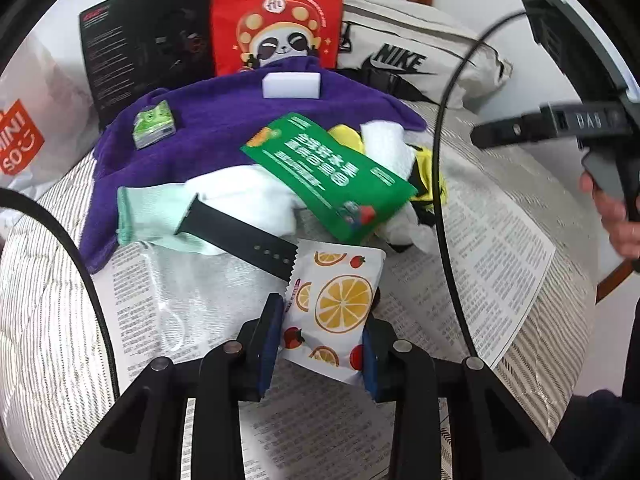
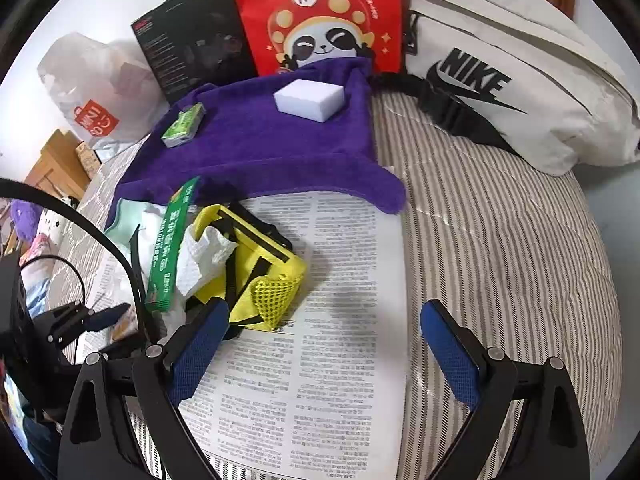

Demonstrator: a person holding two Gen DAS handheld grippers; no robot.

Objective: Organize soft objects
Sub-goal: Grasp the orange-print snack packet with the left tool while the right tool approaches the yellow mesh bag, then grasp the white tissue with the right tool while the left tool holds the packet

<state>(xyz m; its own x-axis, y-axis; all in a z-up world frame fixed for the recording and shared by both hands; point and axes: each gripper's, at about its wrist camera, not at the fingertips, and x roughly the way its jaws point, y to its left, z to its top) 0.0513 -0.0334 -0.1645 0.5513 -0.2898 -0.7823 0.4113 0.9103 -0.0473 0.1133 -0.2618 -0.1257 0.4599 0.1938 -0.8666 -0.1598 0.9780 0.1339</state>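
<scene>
My left gripper (image 1: 322, 350) is shut on a white packet printed with oranges and strawberries (image 1: 340, 300), just above the newspaper (image 1: 488, 260). Beyond it lie a black watch strap (image 1: 236, 236), a mint sock (image 1: 148, 212), white cloth (image 1: 256, 192) and a green packet (image 1: 328, 172). On the purple towel (image 2: 260, 148) rest a white sponge (image 2: 309, 100) and a green tissue pack (image 2: 184, 125). My right gripper (image 2: 324, 352) stands open over the newspaper (image 2: 340, 320) with nothing between its fingers. A yellow mesh pouch (image 2: 256, 264) touches its left finger.
A red panda bag (image 2: 320, 20), a black box (image 2: 192, 28), a white Nike bag (image 2: 520, 80) and a Miniso plastic bag (image 2: 92, 92) stand at the back. A striped quilt (image 2: 500, 240) covers the bed. A hand (image 1: 616, 216) holds the other gripper's handle.
</scene>
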